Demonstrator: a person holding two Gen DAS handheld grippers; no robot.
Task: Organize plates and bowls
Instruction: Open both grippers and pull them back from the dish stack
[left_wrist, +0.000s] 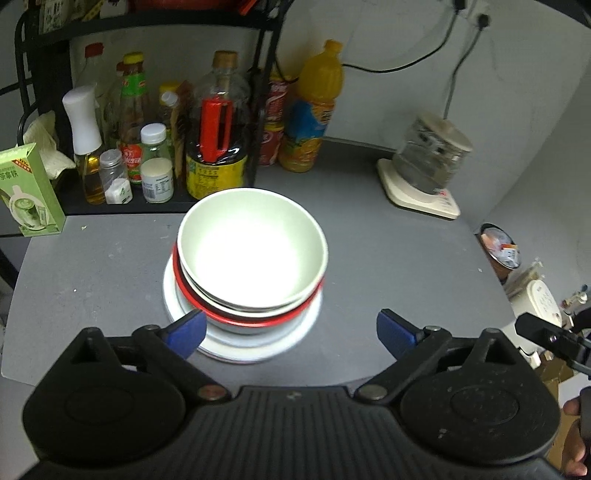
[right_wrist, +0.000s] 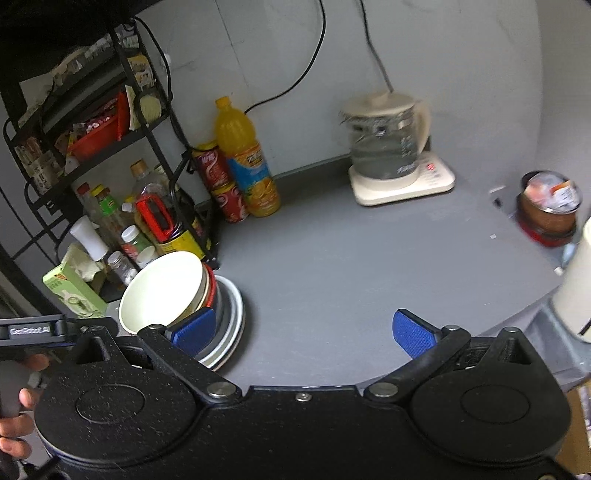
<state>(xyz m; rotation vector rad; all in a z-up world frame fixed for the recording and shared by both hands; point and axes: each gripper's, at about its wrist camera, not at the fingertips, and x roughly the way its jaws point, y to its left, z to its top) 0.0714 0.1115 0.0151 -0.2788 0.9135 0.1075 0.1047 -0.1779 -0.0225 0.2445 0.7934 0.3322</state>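
Left gripper (left_wrist: 291, 332) spread wide, empty, just short of the stack. Right gripper (right_wrist: 304, 330) likewise spread, stack at its left finger. White bowl (left_wrist: 252, 251) atop red-rimmed bowl (left_wrist: 236, 318), on white plates (left_wrist: 255, 347), mid grey table (left_wrist: 388, 266). Behind, condiment rack (left_wrist: 155, 205), orange juice bottle (left_wrist: 312, 110), glass kettle (left_wrist: 428, 157).

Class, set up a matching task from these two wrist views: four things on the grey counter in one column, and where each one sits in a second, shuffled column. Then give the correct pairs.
Column 1
1. white bowl
2. glass kettle
3. orange juice bottle
4. green carton

Column 2
A. on a cream base near the back wall
B. at the counter's left edge, in front of the black rack
C. on top of the stack of bowls and plates
D. against the wall, beside two stacked red cans

Pairs: 1-C, 2-A, 3-D, 4-B
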